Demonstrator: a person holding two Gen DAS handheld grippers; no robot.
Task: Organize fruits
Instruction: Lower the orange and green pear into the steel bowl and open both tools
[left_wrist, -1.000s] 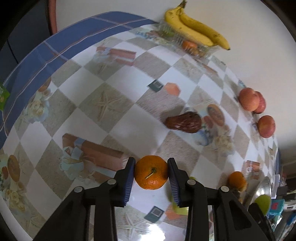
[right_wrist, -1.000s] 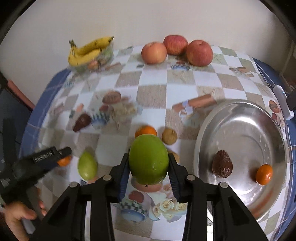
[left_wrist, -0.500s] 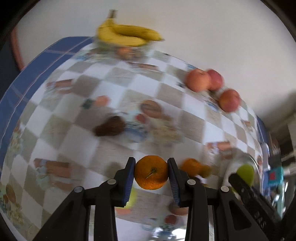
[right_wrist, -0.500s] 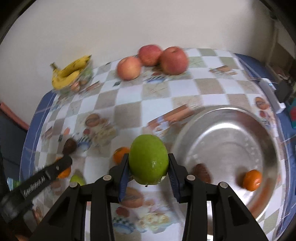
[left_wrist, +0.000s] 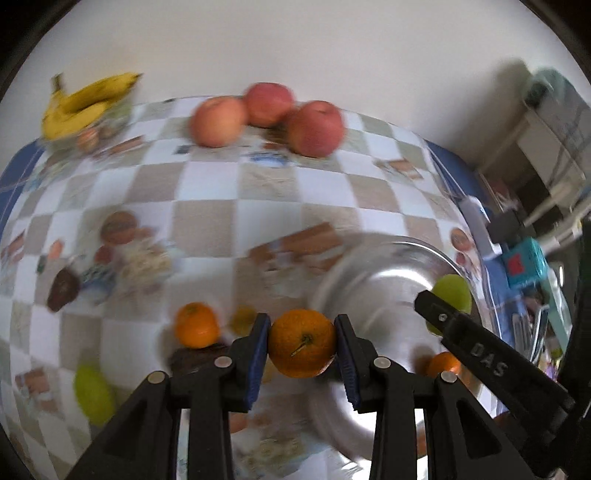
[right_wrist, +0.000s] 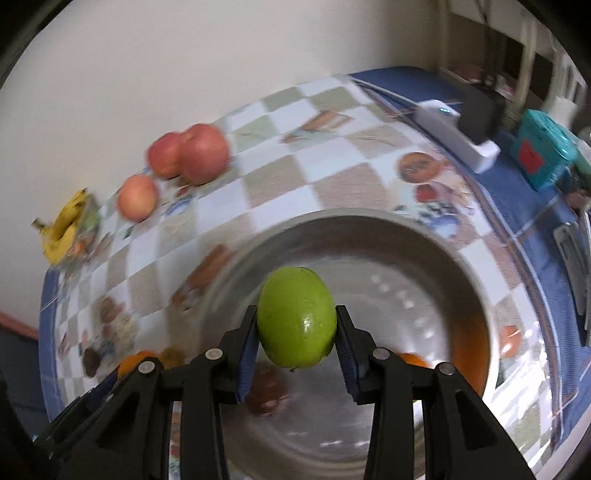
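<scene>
Steel bowl (right_wrist: 436, 236) now sits under my right gripper (right_wrist: 296, 341), which pinches the green fruit (right_wrist: 296, 317) — a second ago it was off to the side. Left gripper (left_wrist: 301, 349) follows, clamping its tangerine (left_wrist: 302, 343) at the rim — both ready to drop.

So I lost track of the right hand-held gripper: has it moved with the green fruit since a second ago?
Yes. The right hand-held gripper carried the green fruit from over the tablecloth to above the metal bowl.
</scene>
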